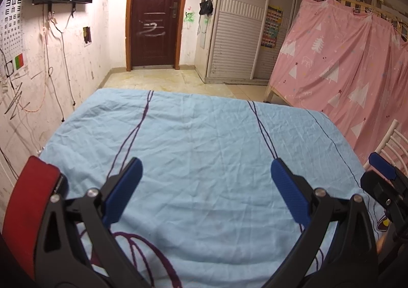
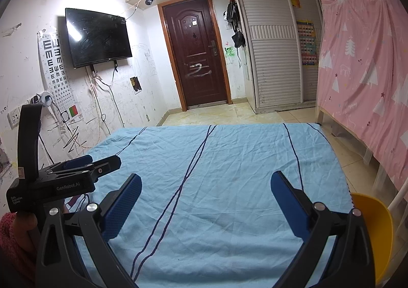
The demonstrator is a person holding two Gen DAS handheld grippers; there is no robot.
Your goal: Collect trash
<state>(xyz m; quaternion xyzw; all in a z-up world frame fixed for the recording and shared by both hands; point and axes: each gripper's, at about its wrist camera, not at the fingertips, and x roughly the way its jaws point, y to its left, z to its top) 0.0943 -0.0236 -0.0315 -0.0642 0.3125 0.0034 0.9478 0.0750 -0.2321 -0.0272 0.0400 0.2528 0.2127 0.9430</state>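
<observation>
Both claws, left claw (image 1: 205, 169) and right claw (image 2: 206, 184), gape above blue sheet (image 1: 204, 135).

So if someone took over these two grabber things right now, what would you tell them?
Left gripper: fingers wide open, holding nothing, over the blue bedsheet.
Right gripper: also open and holding nothing, over the same sheet.
Trash: none shows in either view; the sheet looks bare.
A yellow bin-like container sits at the bed's right edge, by the right gripper; its contents are out of view.
Done: cannot tell from these views.
Left: find any trash, perhaps beyond these views, and likely drop it in the yellow container.
</observation>
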